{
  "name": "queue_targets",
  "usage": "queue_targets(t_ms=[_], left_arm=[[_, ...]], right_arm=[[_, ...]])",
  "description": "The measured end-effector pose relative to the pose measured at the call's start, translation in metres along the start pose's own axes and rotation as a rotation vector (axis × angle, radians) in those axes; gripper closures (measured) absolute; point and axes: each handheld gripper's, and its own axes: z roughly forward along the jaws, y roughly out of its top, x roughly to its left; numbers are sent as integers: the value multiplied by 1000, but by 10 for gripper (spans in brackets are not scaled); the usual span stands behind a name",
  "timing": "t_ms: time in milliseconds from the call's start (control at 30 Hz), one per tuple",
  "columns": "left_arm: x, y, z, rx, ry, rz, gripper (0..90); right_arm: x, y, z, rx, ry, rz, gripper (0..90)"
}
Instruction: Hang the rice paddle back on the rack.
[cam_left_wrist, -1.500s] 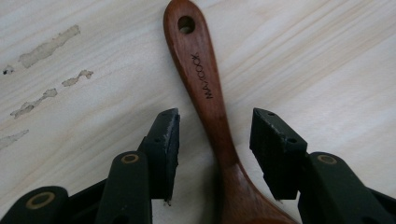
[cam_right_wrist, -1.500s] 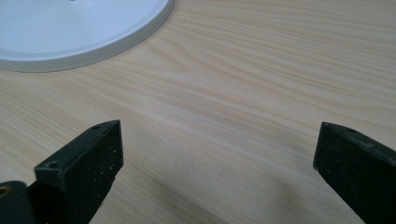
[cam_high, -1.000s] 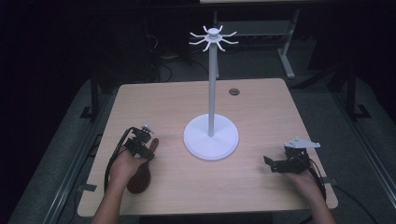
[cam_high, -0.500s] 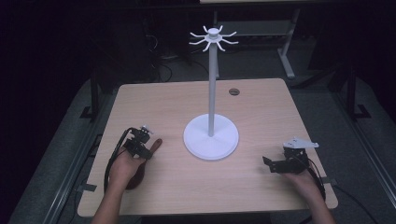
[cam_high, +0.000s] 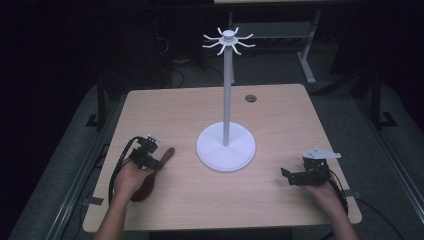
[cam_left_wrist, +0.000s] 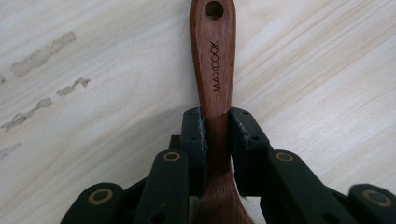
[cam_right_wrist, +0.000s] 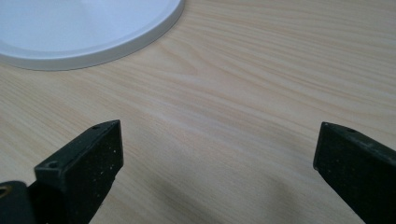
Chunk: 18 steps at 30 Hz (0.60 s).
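While the left tongs (cam_left_wrist: 215, 135) have just been closing, their pads now press both sides of the handle of a wooden spoon (cam_left_wrist: 214, 70) that lies flat on the bench (cam_high: 280, 115); the handle's holed end reaches out past the tips. The right tongs (cam_right_wrist: 217, 154) stand wide open over bare wood, holding nothing, with the white stand (cam_high: 226, 147) ahead of them.

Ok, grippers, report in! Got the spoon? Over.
Left gripper just closed on the spoon, flat on the table. Right gripper open, empty. Stand apart, nothing in the way.
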Motion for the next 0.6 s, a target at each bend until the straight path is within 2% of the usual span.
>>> queue_targets(t_ms=[33,67,167,200,233,367,400,433,500,533,600], left_arm=[[0,0,-3,-21,-13,-11,762],[2,-1,-8,-68,-32,-6,762],[5,-2,-13,-113,-62,-3,762],[7,-4,-18,-166,-92,5,762],[8,-5,-20,-189,-104,-2,762],[12,-10,-29,-273,-141,21,762],[12,-10,-29,-273,-141,21,762],[14,-13,-34,-316,-157,21,762],[15,-16,-38,-359,-170,18,762],[15,-16,-38,-359,-170,18,762],[17,-18,-44,-414,-212,14,762]], right_arm=[[0,0,0,0,2,2,12],[0,0,0,0,2,2,12],[0,0,0,0,5,1,12],[0,0,-1,-2,5,-1,12],[1,0,-1,-3,5,1,12],[0,0,0,-1,5,3,12],[0,0,0,-1,5,4,12],[0,0,0,-3,5,5,12],[0,0,0,-3,6,7,12],[0,0,0,-3,6,7,12],[0,0,0,-4,7,4,12]])
